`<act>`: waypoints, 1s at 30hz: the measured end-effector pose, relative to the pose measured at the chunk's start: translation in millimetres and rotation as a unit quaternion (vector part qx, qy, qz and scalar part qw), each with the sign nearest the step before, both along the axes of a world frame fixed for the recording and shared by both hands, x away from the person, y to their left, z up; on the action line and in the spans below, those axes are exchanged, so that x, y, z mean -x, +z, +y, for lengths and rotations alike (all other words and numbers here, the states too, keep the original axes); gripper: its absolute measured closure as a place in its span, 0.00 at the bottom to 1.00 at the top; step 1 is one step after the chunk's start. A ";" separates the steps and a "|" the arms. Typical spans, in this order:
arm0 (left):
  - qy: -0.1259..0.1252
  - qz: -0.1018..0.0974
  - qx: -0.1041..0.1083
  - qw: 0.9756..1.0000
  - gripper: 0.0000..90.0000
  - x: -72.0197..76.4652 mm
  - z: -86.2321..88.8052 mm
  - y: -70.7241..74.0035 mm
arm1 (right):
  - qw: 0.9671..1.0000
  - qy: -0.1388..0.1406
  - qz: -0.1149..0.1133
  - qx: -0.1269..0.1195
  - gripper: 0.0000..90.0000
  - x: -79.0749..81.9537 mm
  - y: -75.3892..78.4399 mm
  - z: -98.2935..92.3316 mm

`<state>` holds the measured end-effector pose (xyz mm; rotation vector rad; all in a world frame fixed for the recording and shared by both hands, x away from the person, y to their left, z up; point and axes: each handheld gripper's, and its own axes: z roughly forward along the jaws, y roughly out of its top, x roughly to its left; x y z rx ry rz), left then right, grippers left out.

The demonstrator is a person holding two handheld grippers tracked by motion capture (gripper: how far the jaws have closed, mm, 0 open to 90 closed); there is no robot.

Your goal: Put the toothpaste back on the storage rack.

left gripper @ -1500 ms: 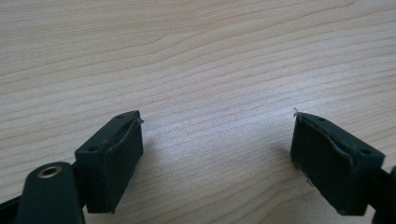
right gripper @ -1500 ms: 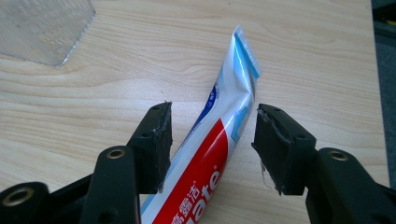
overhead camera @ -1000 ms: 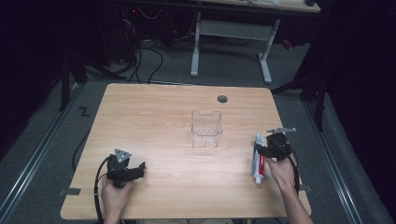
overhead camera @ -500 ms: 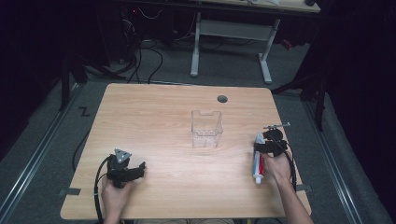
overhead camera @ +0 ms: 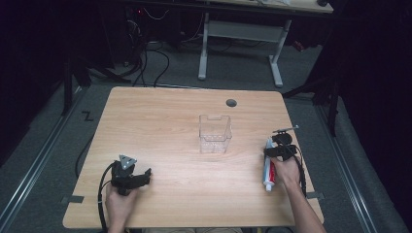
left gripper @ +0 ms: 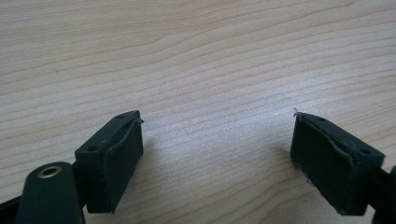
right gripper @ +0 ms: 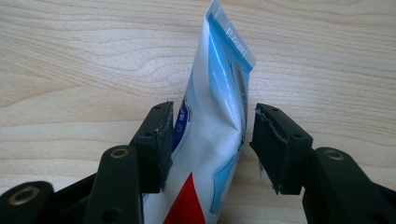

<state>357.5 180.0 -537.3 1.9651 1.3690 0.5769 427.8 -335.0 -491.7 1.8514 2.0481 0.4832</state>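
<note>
At the high view's lower right, the right gripper (overhead camera: 270, 151) straddled the toothpaste tube (overhead camera: 268, 171) lying on the desk (overhead camera: 165, 126), jaws part-open, poised to pinch it. The left gripper (overhead camera: 144, 174) rested wide open, empty.

right gripper (overhead camera: 278, 151) over toothpaste tube (overhead camera: 268, 167), clear bin (overhead camera: 214, 134)

- A lab or workshop room, dimly lit.
- Bare wooden tabletop (overhead camera: 165, 121) on grey carpet (overhead camera: 43, 141).
- Cables (overhead camera: 150, 58) tangled behind.
- Second desk's white legs (overhead camera: 204, 48) beyond.
</note>
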 end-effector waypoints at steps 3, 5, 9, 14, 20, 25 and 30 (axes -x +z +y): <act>0.000 0.000 0.000 1.000 0.19 0.0 -0.1 -0.1 | 1.000 0.000 0.008 -0.008 0.54 -3.5 -3.5 0.9; 0.000 0.000 0.000 1.000 0.19 0.0 0.0 0.0 | 1.000 0.000 0.009 -0.003 0.54 -4.4 -4.4 2.4; 0.000 0.000 -0.001 1.000 0.20 0.2 -0.1 0.1 | 1.000 0.004 0.015 0.007 0.54 -6.9 -6.0 4.1; 0.001 -0.001 -0.001 1.000 0.20 0.2 -0.1 0.1 | 1.000 0.003 0.019 0.004 0.55 -7.4 -7.3 5.0; 0.000 0.000 -0.001 1.000 0.20 0.2 0.0 0.1 | 1.000 0.006 0.025 0.001 0.58 -8.2 -7.5 5.1; 0.000 0.000 0.000 1.000 0.20 0.2 0.0 0.1 | 0.999 0.008 0.032 -0.001 0.62 -8.4 -6.3 6.1; 0.000 0.000 -0.001 1.000 0.20 0.2 0.0 0.1 | 0.999 0.018 0.037 0.000 0.66 -8.7 -5.2 7.7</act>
